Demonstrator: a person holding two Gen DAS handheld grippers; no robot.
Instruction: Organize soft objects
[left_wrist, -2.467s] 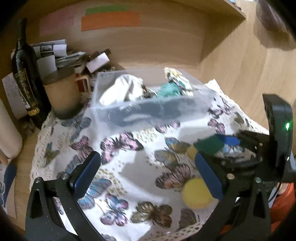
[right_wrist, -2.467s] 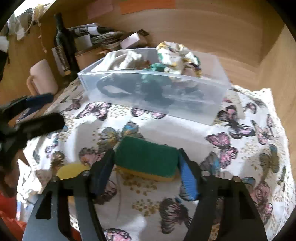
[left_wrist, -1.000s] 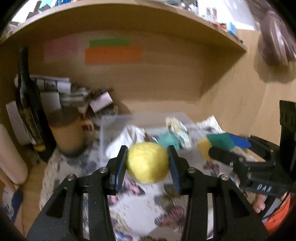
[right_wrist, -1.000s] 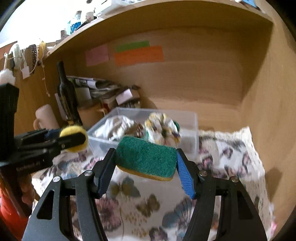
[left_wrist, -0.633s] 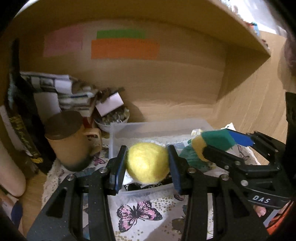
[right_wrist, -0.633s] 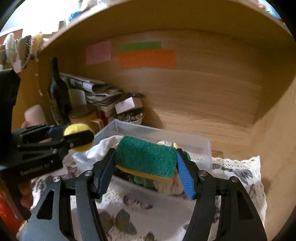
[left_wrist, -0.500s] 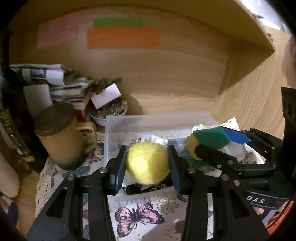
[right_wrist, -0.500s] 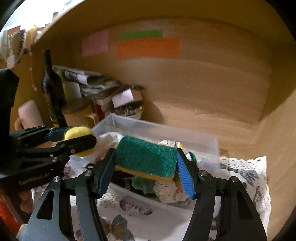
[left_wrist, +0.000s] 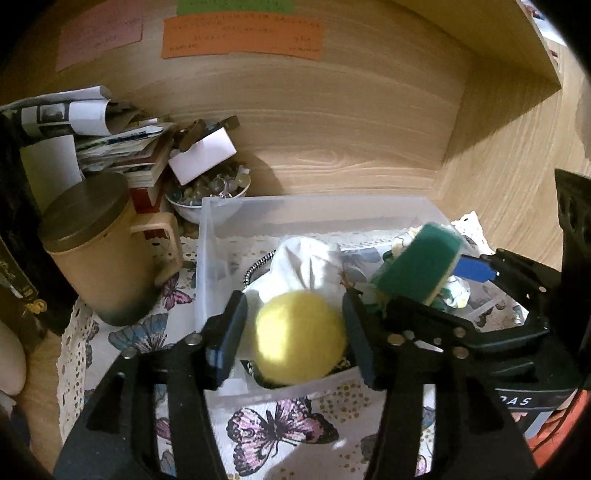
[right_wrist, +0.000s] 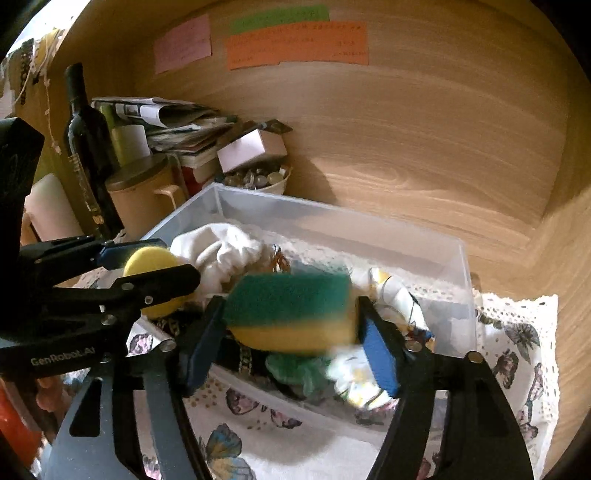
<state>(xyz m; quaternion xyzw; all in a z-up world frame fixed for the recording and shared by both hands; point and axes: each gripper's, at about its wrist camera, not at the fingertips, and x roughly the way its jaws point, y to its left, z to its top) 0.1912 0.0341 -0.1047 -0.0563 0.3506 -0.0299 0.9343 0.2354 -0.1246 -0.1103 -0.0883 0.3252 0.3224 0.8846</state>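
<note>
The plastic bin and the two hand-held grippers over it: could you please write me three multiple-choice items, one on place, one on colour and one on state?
1. Where is the lidded mug relative to the clear plastic bin?
A. Inside it
B. Outside it, at its left
C. Stacked on it

2. What colour is the sponge's scouring face?
A. Green
B. Red
C. White

3. What lies between the fingers of the left hand-held gripper?
A. Nothing
B. A bottle
C. A yellow ball

Answers:
1 B, the mug stands on the butterfly cloth beside the bin's left wall.
2 A, green lies over the yellow foam.
3 C, the ball sits between both pads above the bin.
</note>
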